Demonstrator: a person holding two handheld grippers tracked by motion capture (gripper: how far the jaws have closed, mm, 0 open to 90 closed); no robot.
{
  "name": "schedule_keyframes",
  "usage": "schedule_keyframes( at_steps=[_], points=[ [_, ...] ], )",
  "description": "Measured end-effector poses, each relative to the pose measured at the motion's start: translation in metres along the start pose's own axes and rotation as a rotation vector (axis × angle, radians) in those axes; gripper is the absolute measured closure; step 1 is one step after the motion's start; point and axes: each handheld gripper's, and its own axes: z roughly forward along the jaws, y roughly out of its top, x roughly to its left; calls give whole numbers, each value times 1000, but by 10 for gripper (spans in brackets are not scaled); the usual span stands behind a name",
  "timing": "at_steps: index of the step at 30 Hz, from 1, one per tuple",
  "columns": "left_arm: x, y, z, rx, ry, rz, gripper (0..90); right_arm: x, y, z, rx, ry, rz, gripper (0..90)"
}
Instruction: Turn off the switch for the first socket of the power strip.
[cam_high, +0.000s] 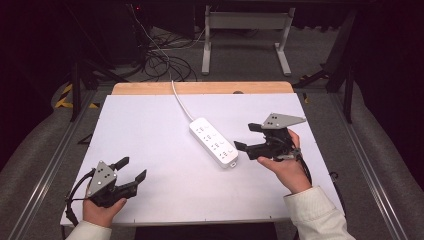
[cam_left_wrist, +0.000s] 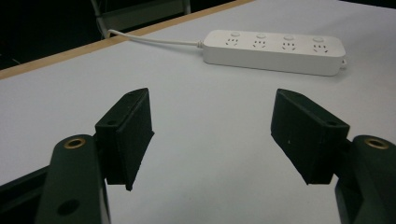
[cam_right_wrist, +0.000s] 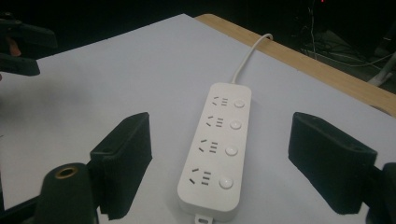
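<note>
A white power strip (cam_high: 213, 142) lies on my tabletop (cam_high: 150, 130). My left gripper (cam_high: 131, 170) and right gripper (cam_high: 246, 136) both gape wide, holding nothing

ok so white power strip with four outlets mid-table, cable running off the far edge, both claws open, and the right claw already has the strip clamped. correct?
Not quite. The right claw holds nothing: in the right gripper view its jaws stand wide apart with the power strip lying untouched on the table between them. The rest holds: four outlets, cable off the far edge, left claw open too.
</note>
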Motion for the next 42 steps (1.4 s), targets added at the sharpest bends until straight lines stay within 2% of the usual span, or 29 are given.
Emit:
schedule_keyframes(
  at_steps=[9, 10, 13, 14, 18, 22, 23, 25, 26, 28, 29, 36, 37, 42],
  points=[
    [-2, 1, -1, -6, -22, -7, 290, 1, -33, -16, -18, -18, 17, 183],
    [-2, 1, -1, -8, -20, 2, 290, 0, -41, -18, -22, -17, 23, 183],
    [-3, 1, -2, -9, -22, 0, 289, -1, -49, -19, -17, -20, 22, 183],
    [-3, 1, -2, -5, -25, 4, 287, -2, -58, -21, -26, -20, 27, 183],
    [-3, 1, -3, -7, -28, 14, 285, -3, -70, -22, -25, -20, 24, 192],
    [-4, 0, -3, -13, -38, 11, 279, -6, -88, -24, -27, -18, 55, 196],
    [-4, 0, -3, -13, -39, 13, 278, -7, -96, -25, -22, -22, 66, 196],
    [-4, 0, -3, -10, -41, 27, 277, -8, -100, -26, -16, -27, 76, 196],
    [-5, 0, -3, -9, -43, 21, 276, -11, -108, -27, -10, -44, 87, 197],
    [-5, 0, -3, -6, -47, 25, 276, -12, -112, -27, -4, -45, 92, 197],
    [-6, 0, -3, -5, -46, 33, 276, -14, -120, -26, 31, -52, 95, 197],
    [-7, -3, -4, 1, -53, 39, 272, -10, -134, -24, 72, -34, 101, 185],
    [-7, -3, -4, 4, -53, 50, 272, -10, -134, -24, 72, -34, 101, 185],
    [-7, -4, -5, 8, -56, 45, 271, -9, -129, -24, 48, -38, 88, 179]
  ],
)
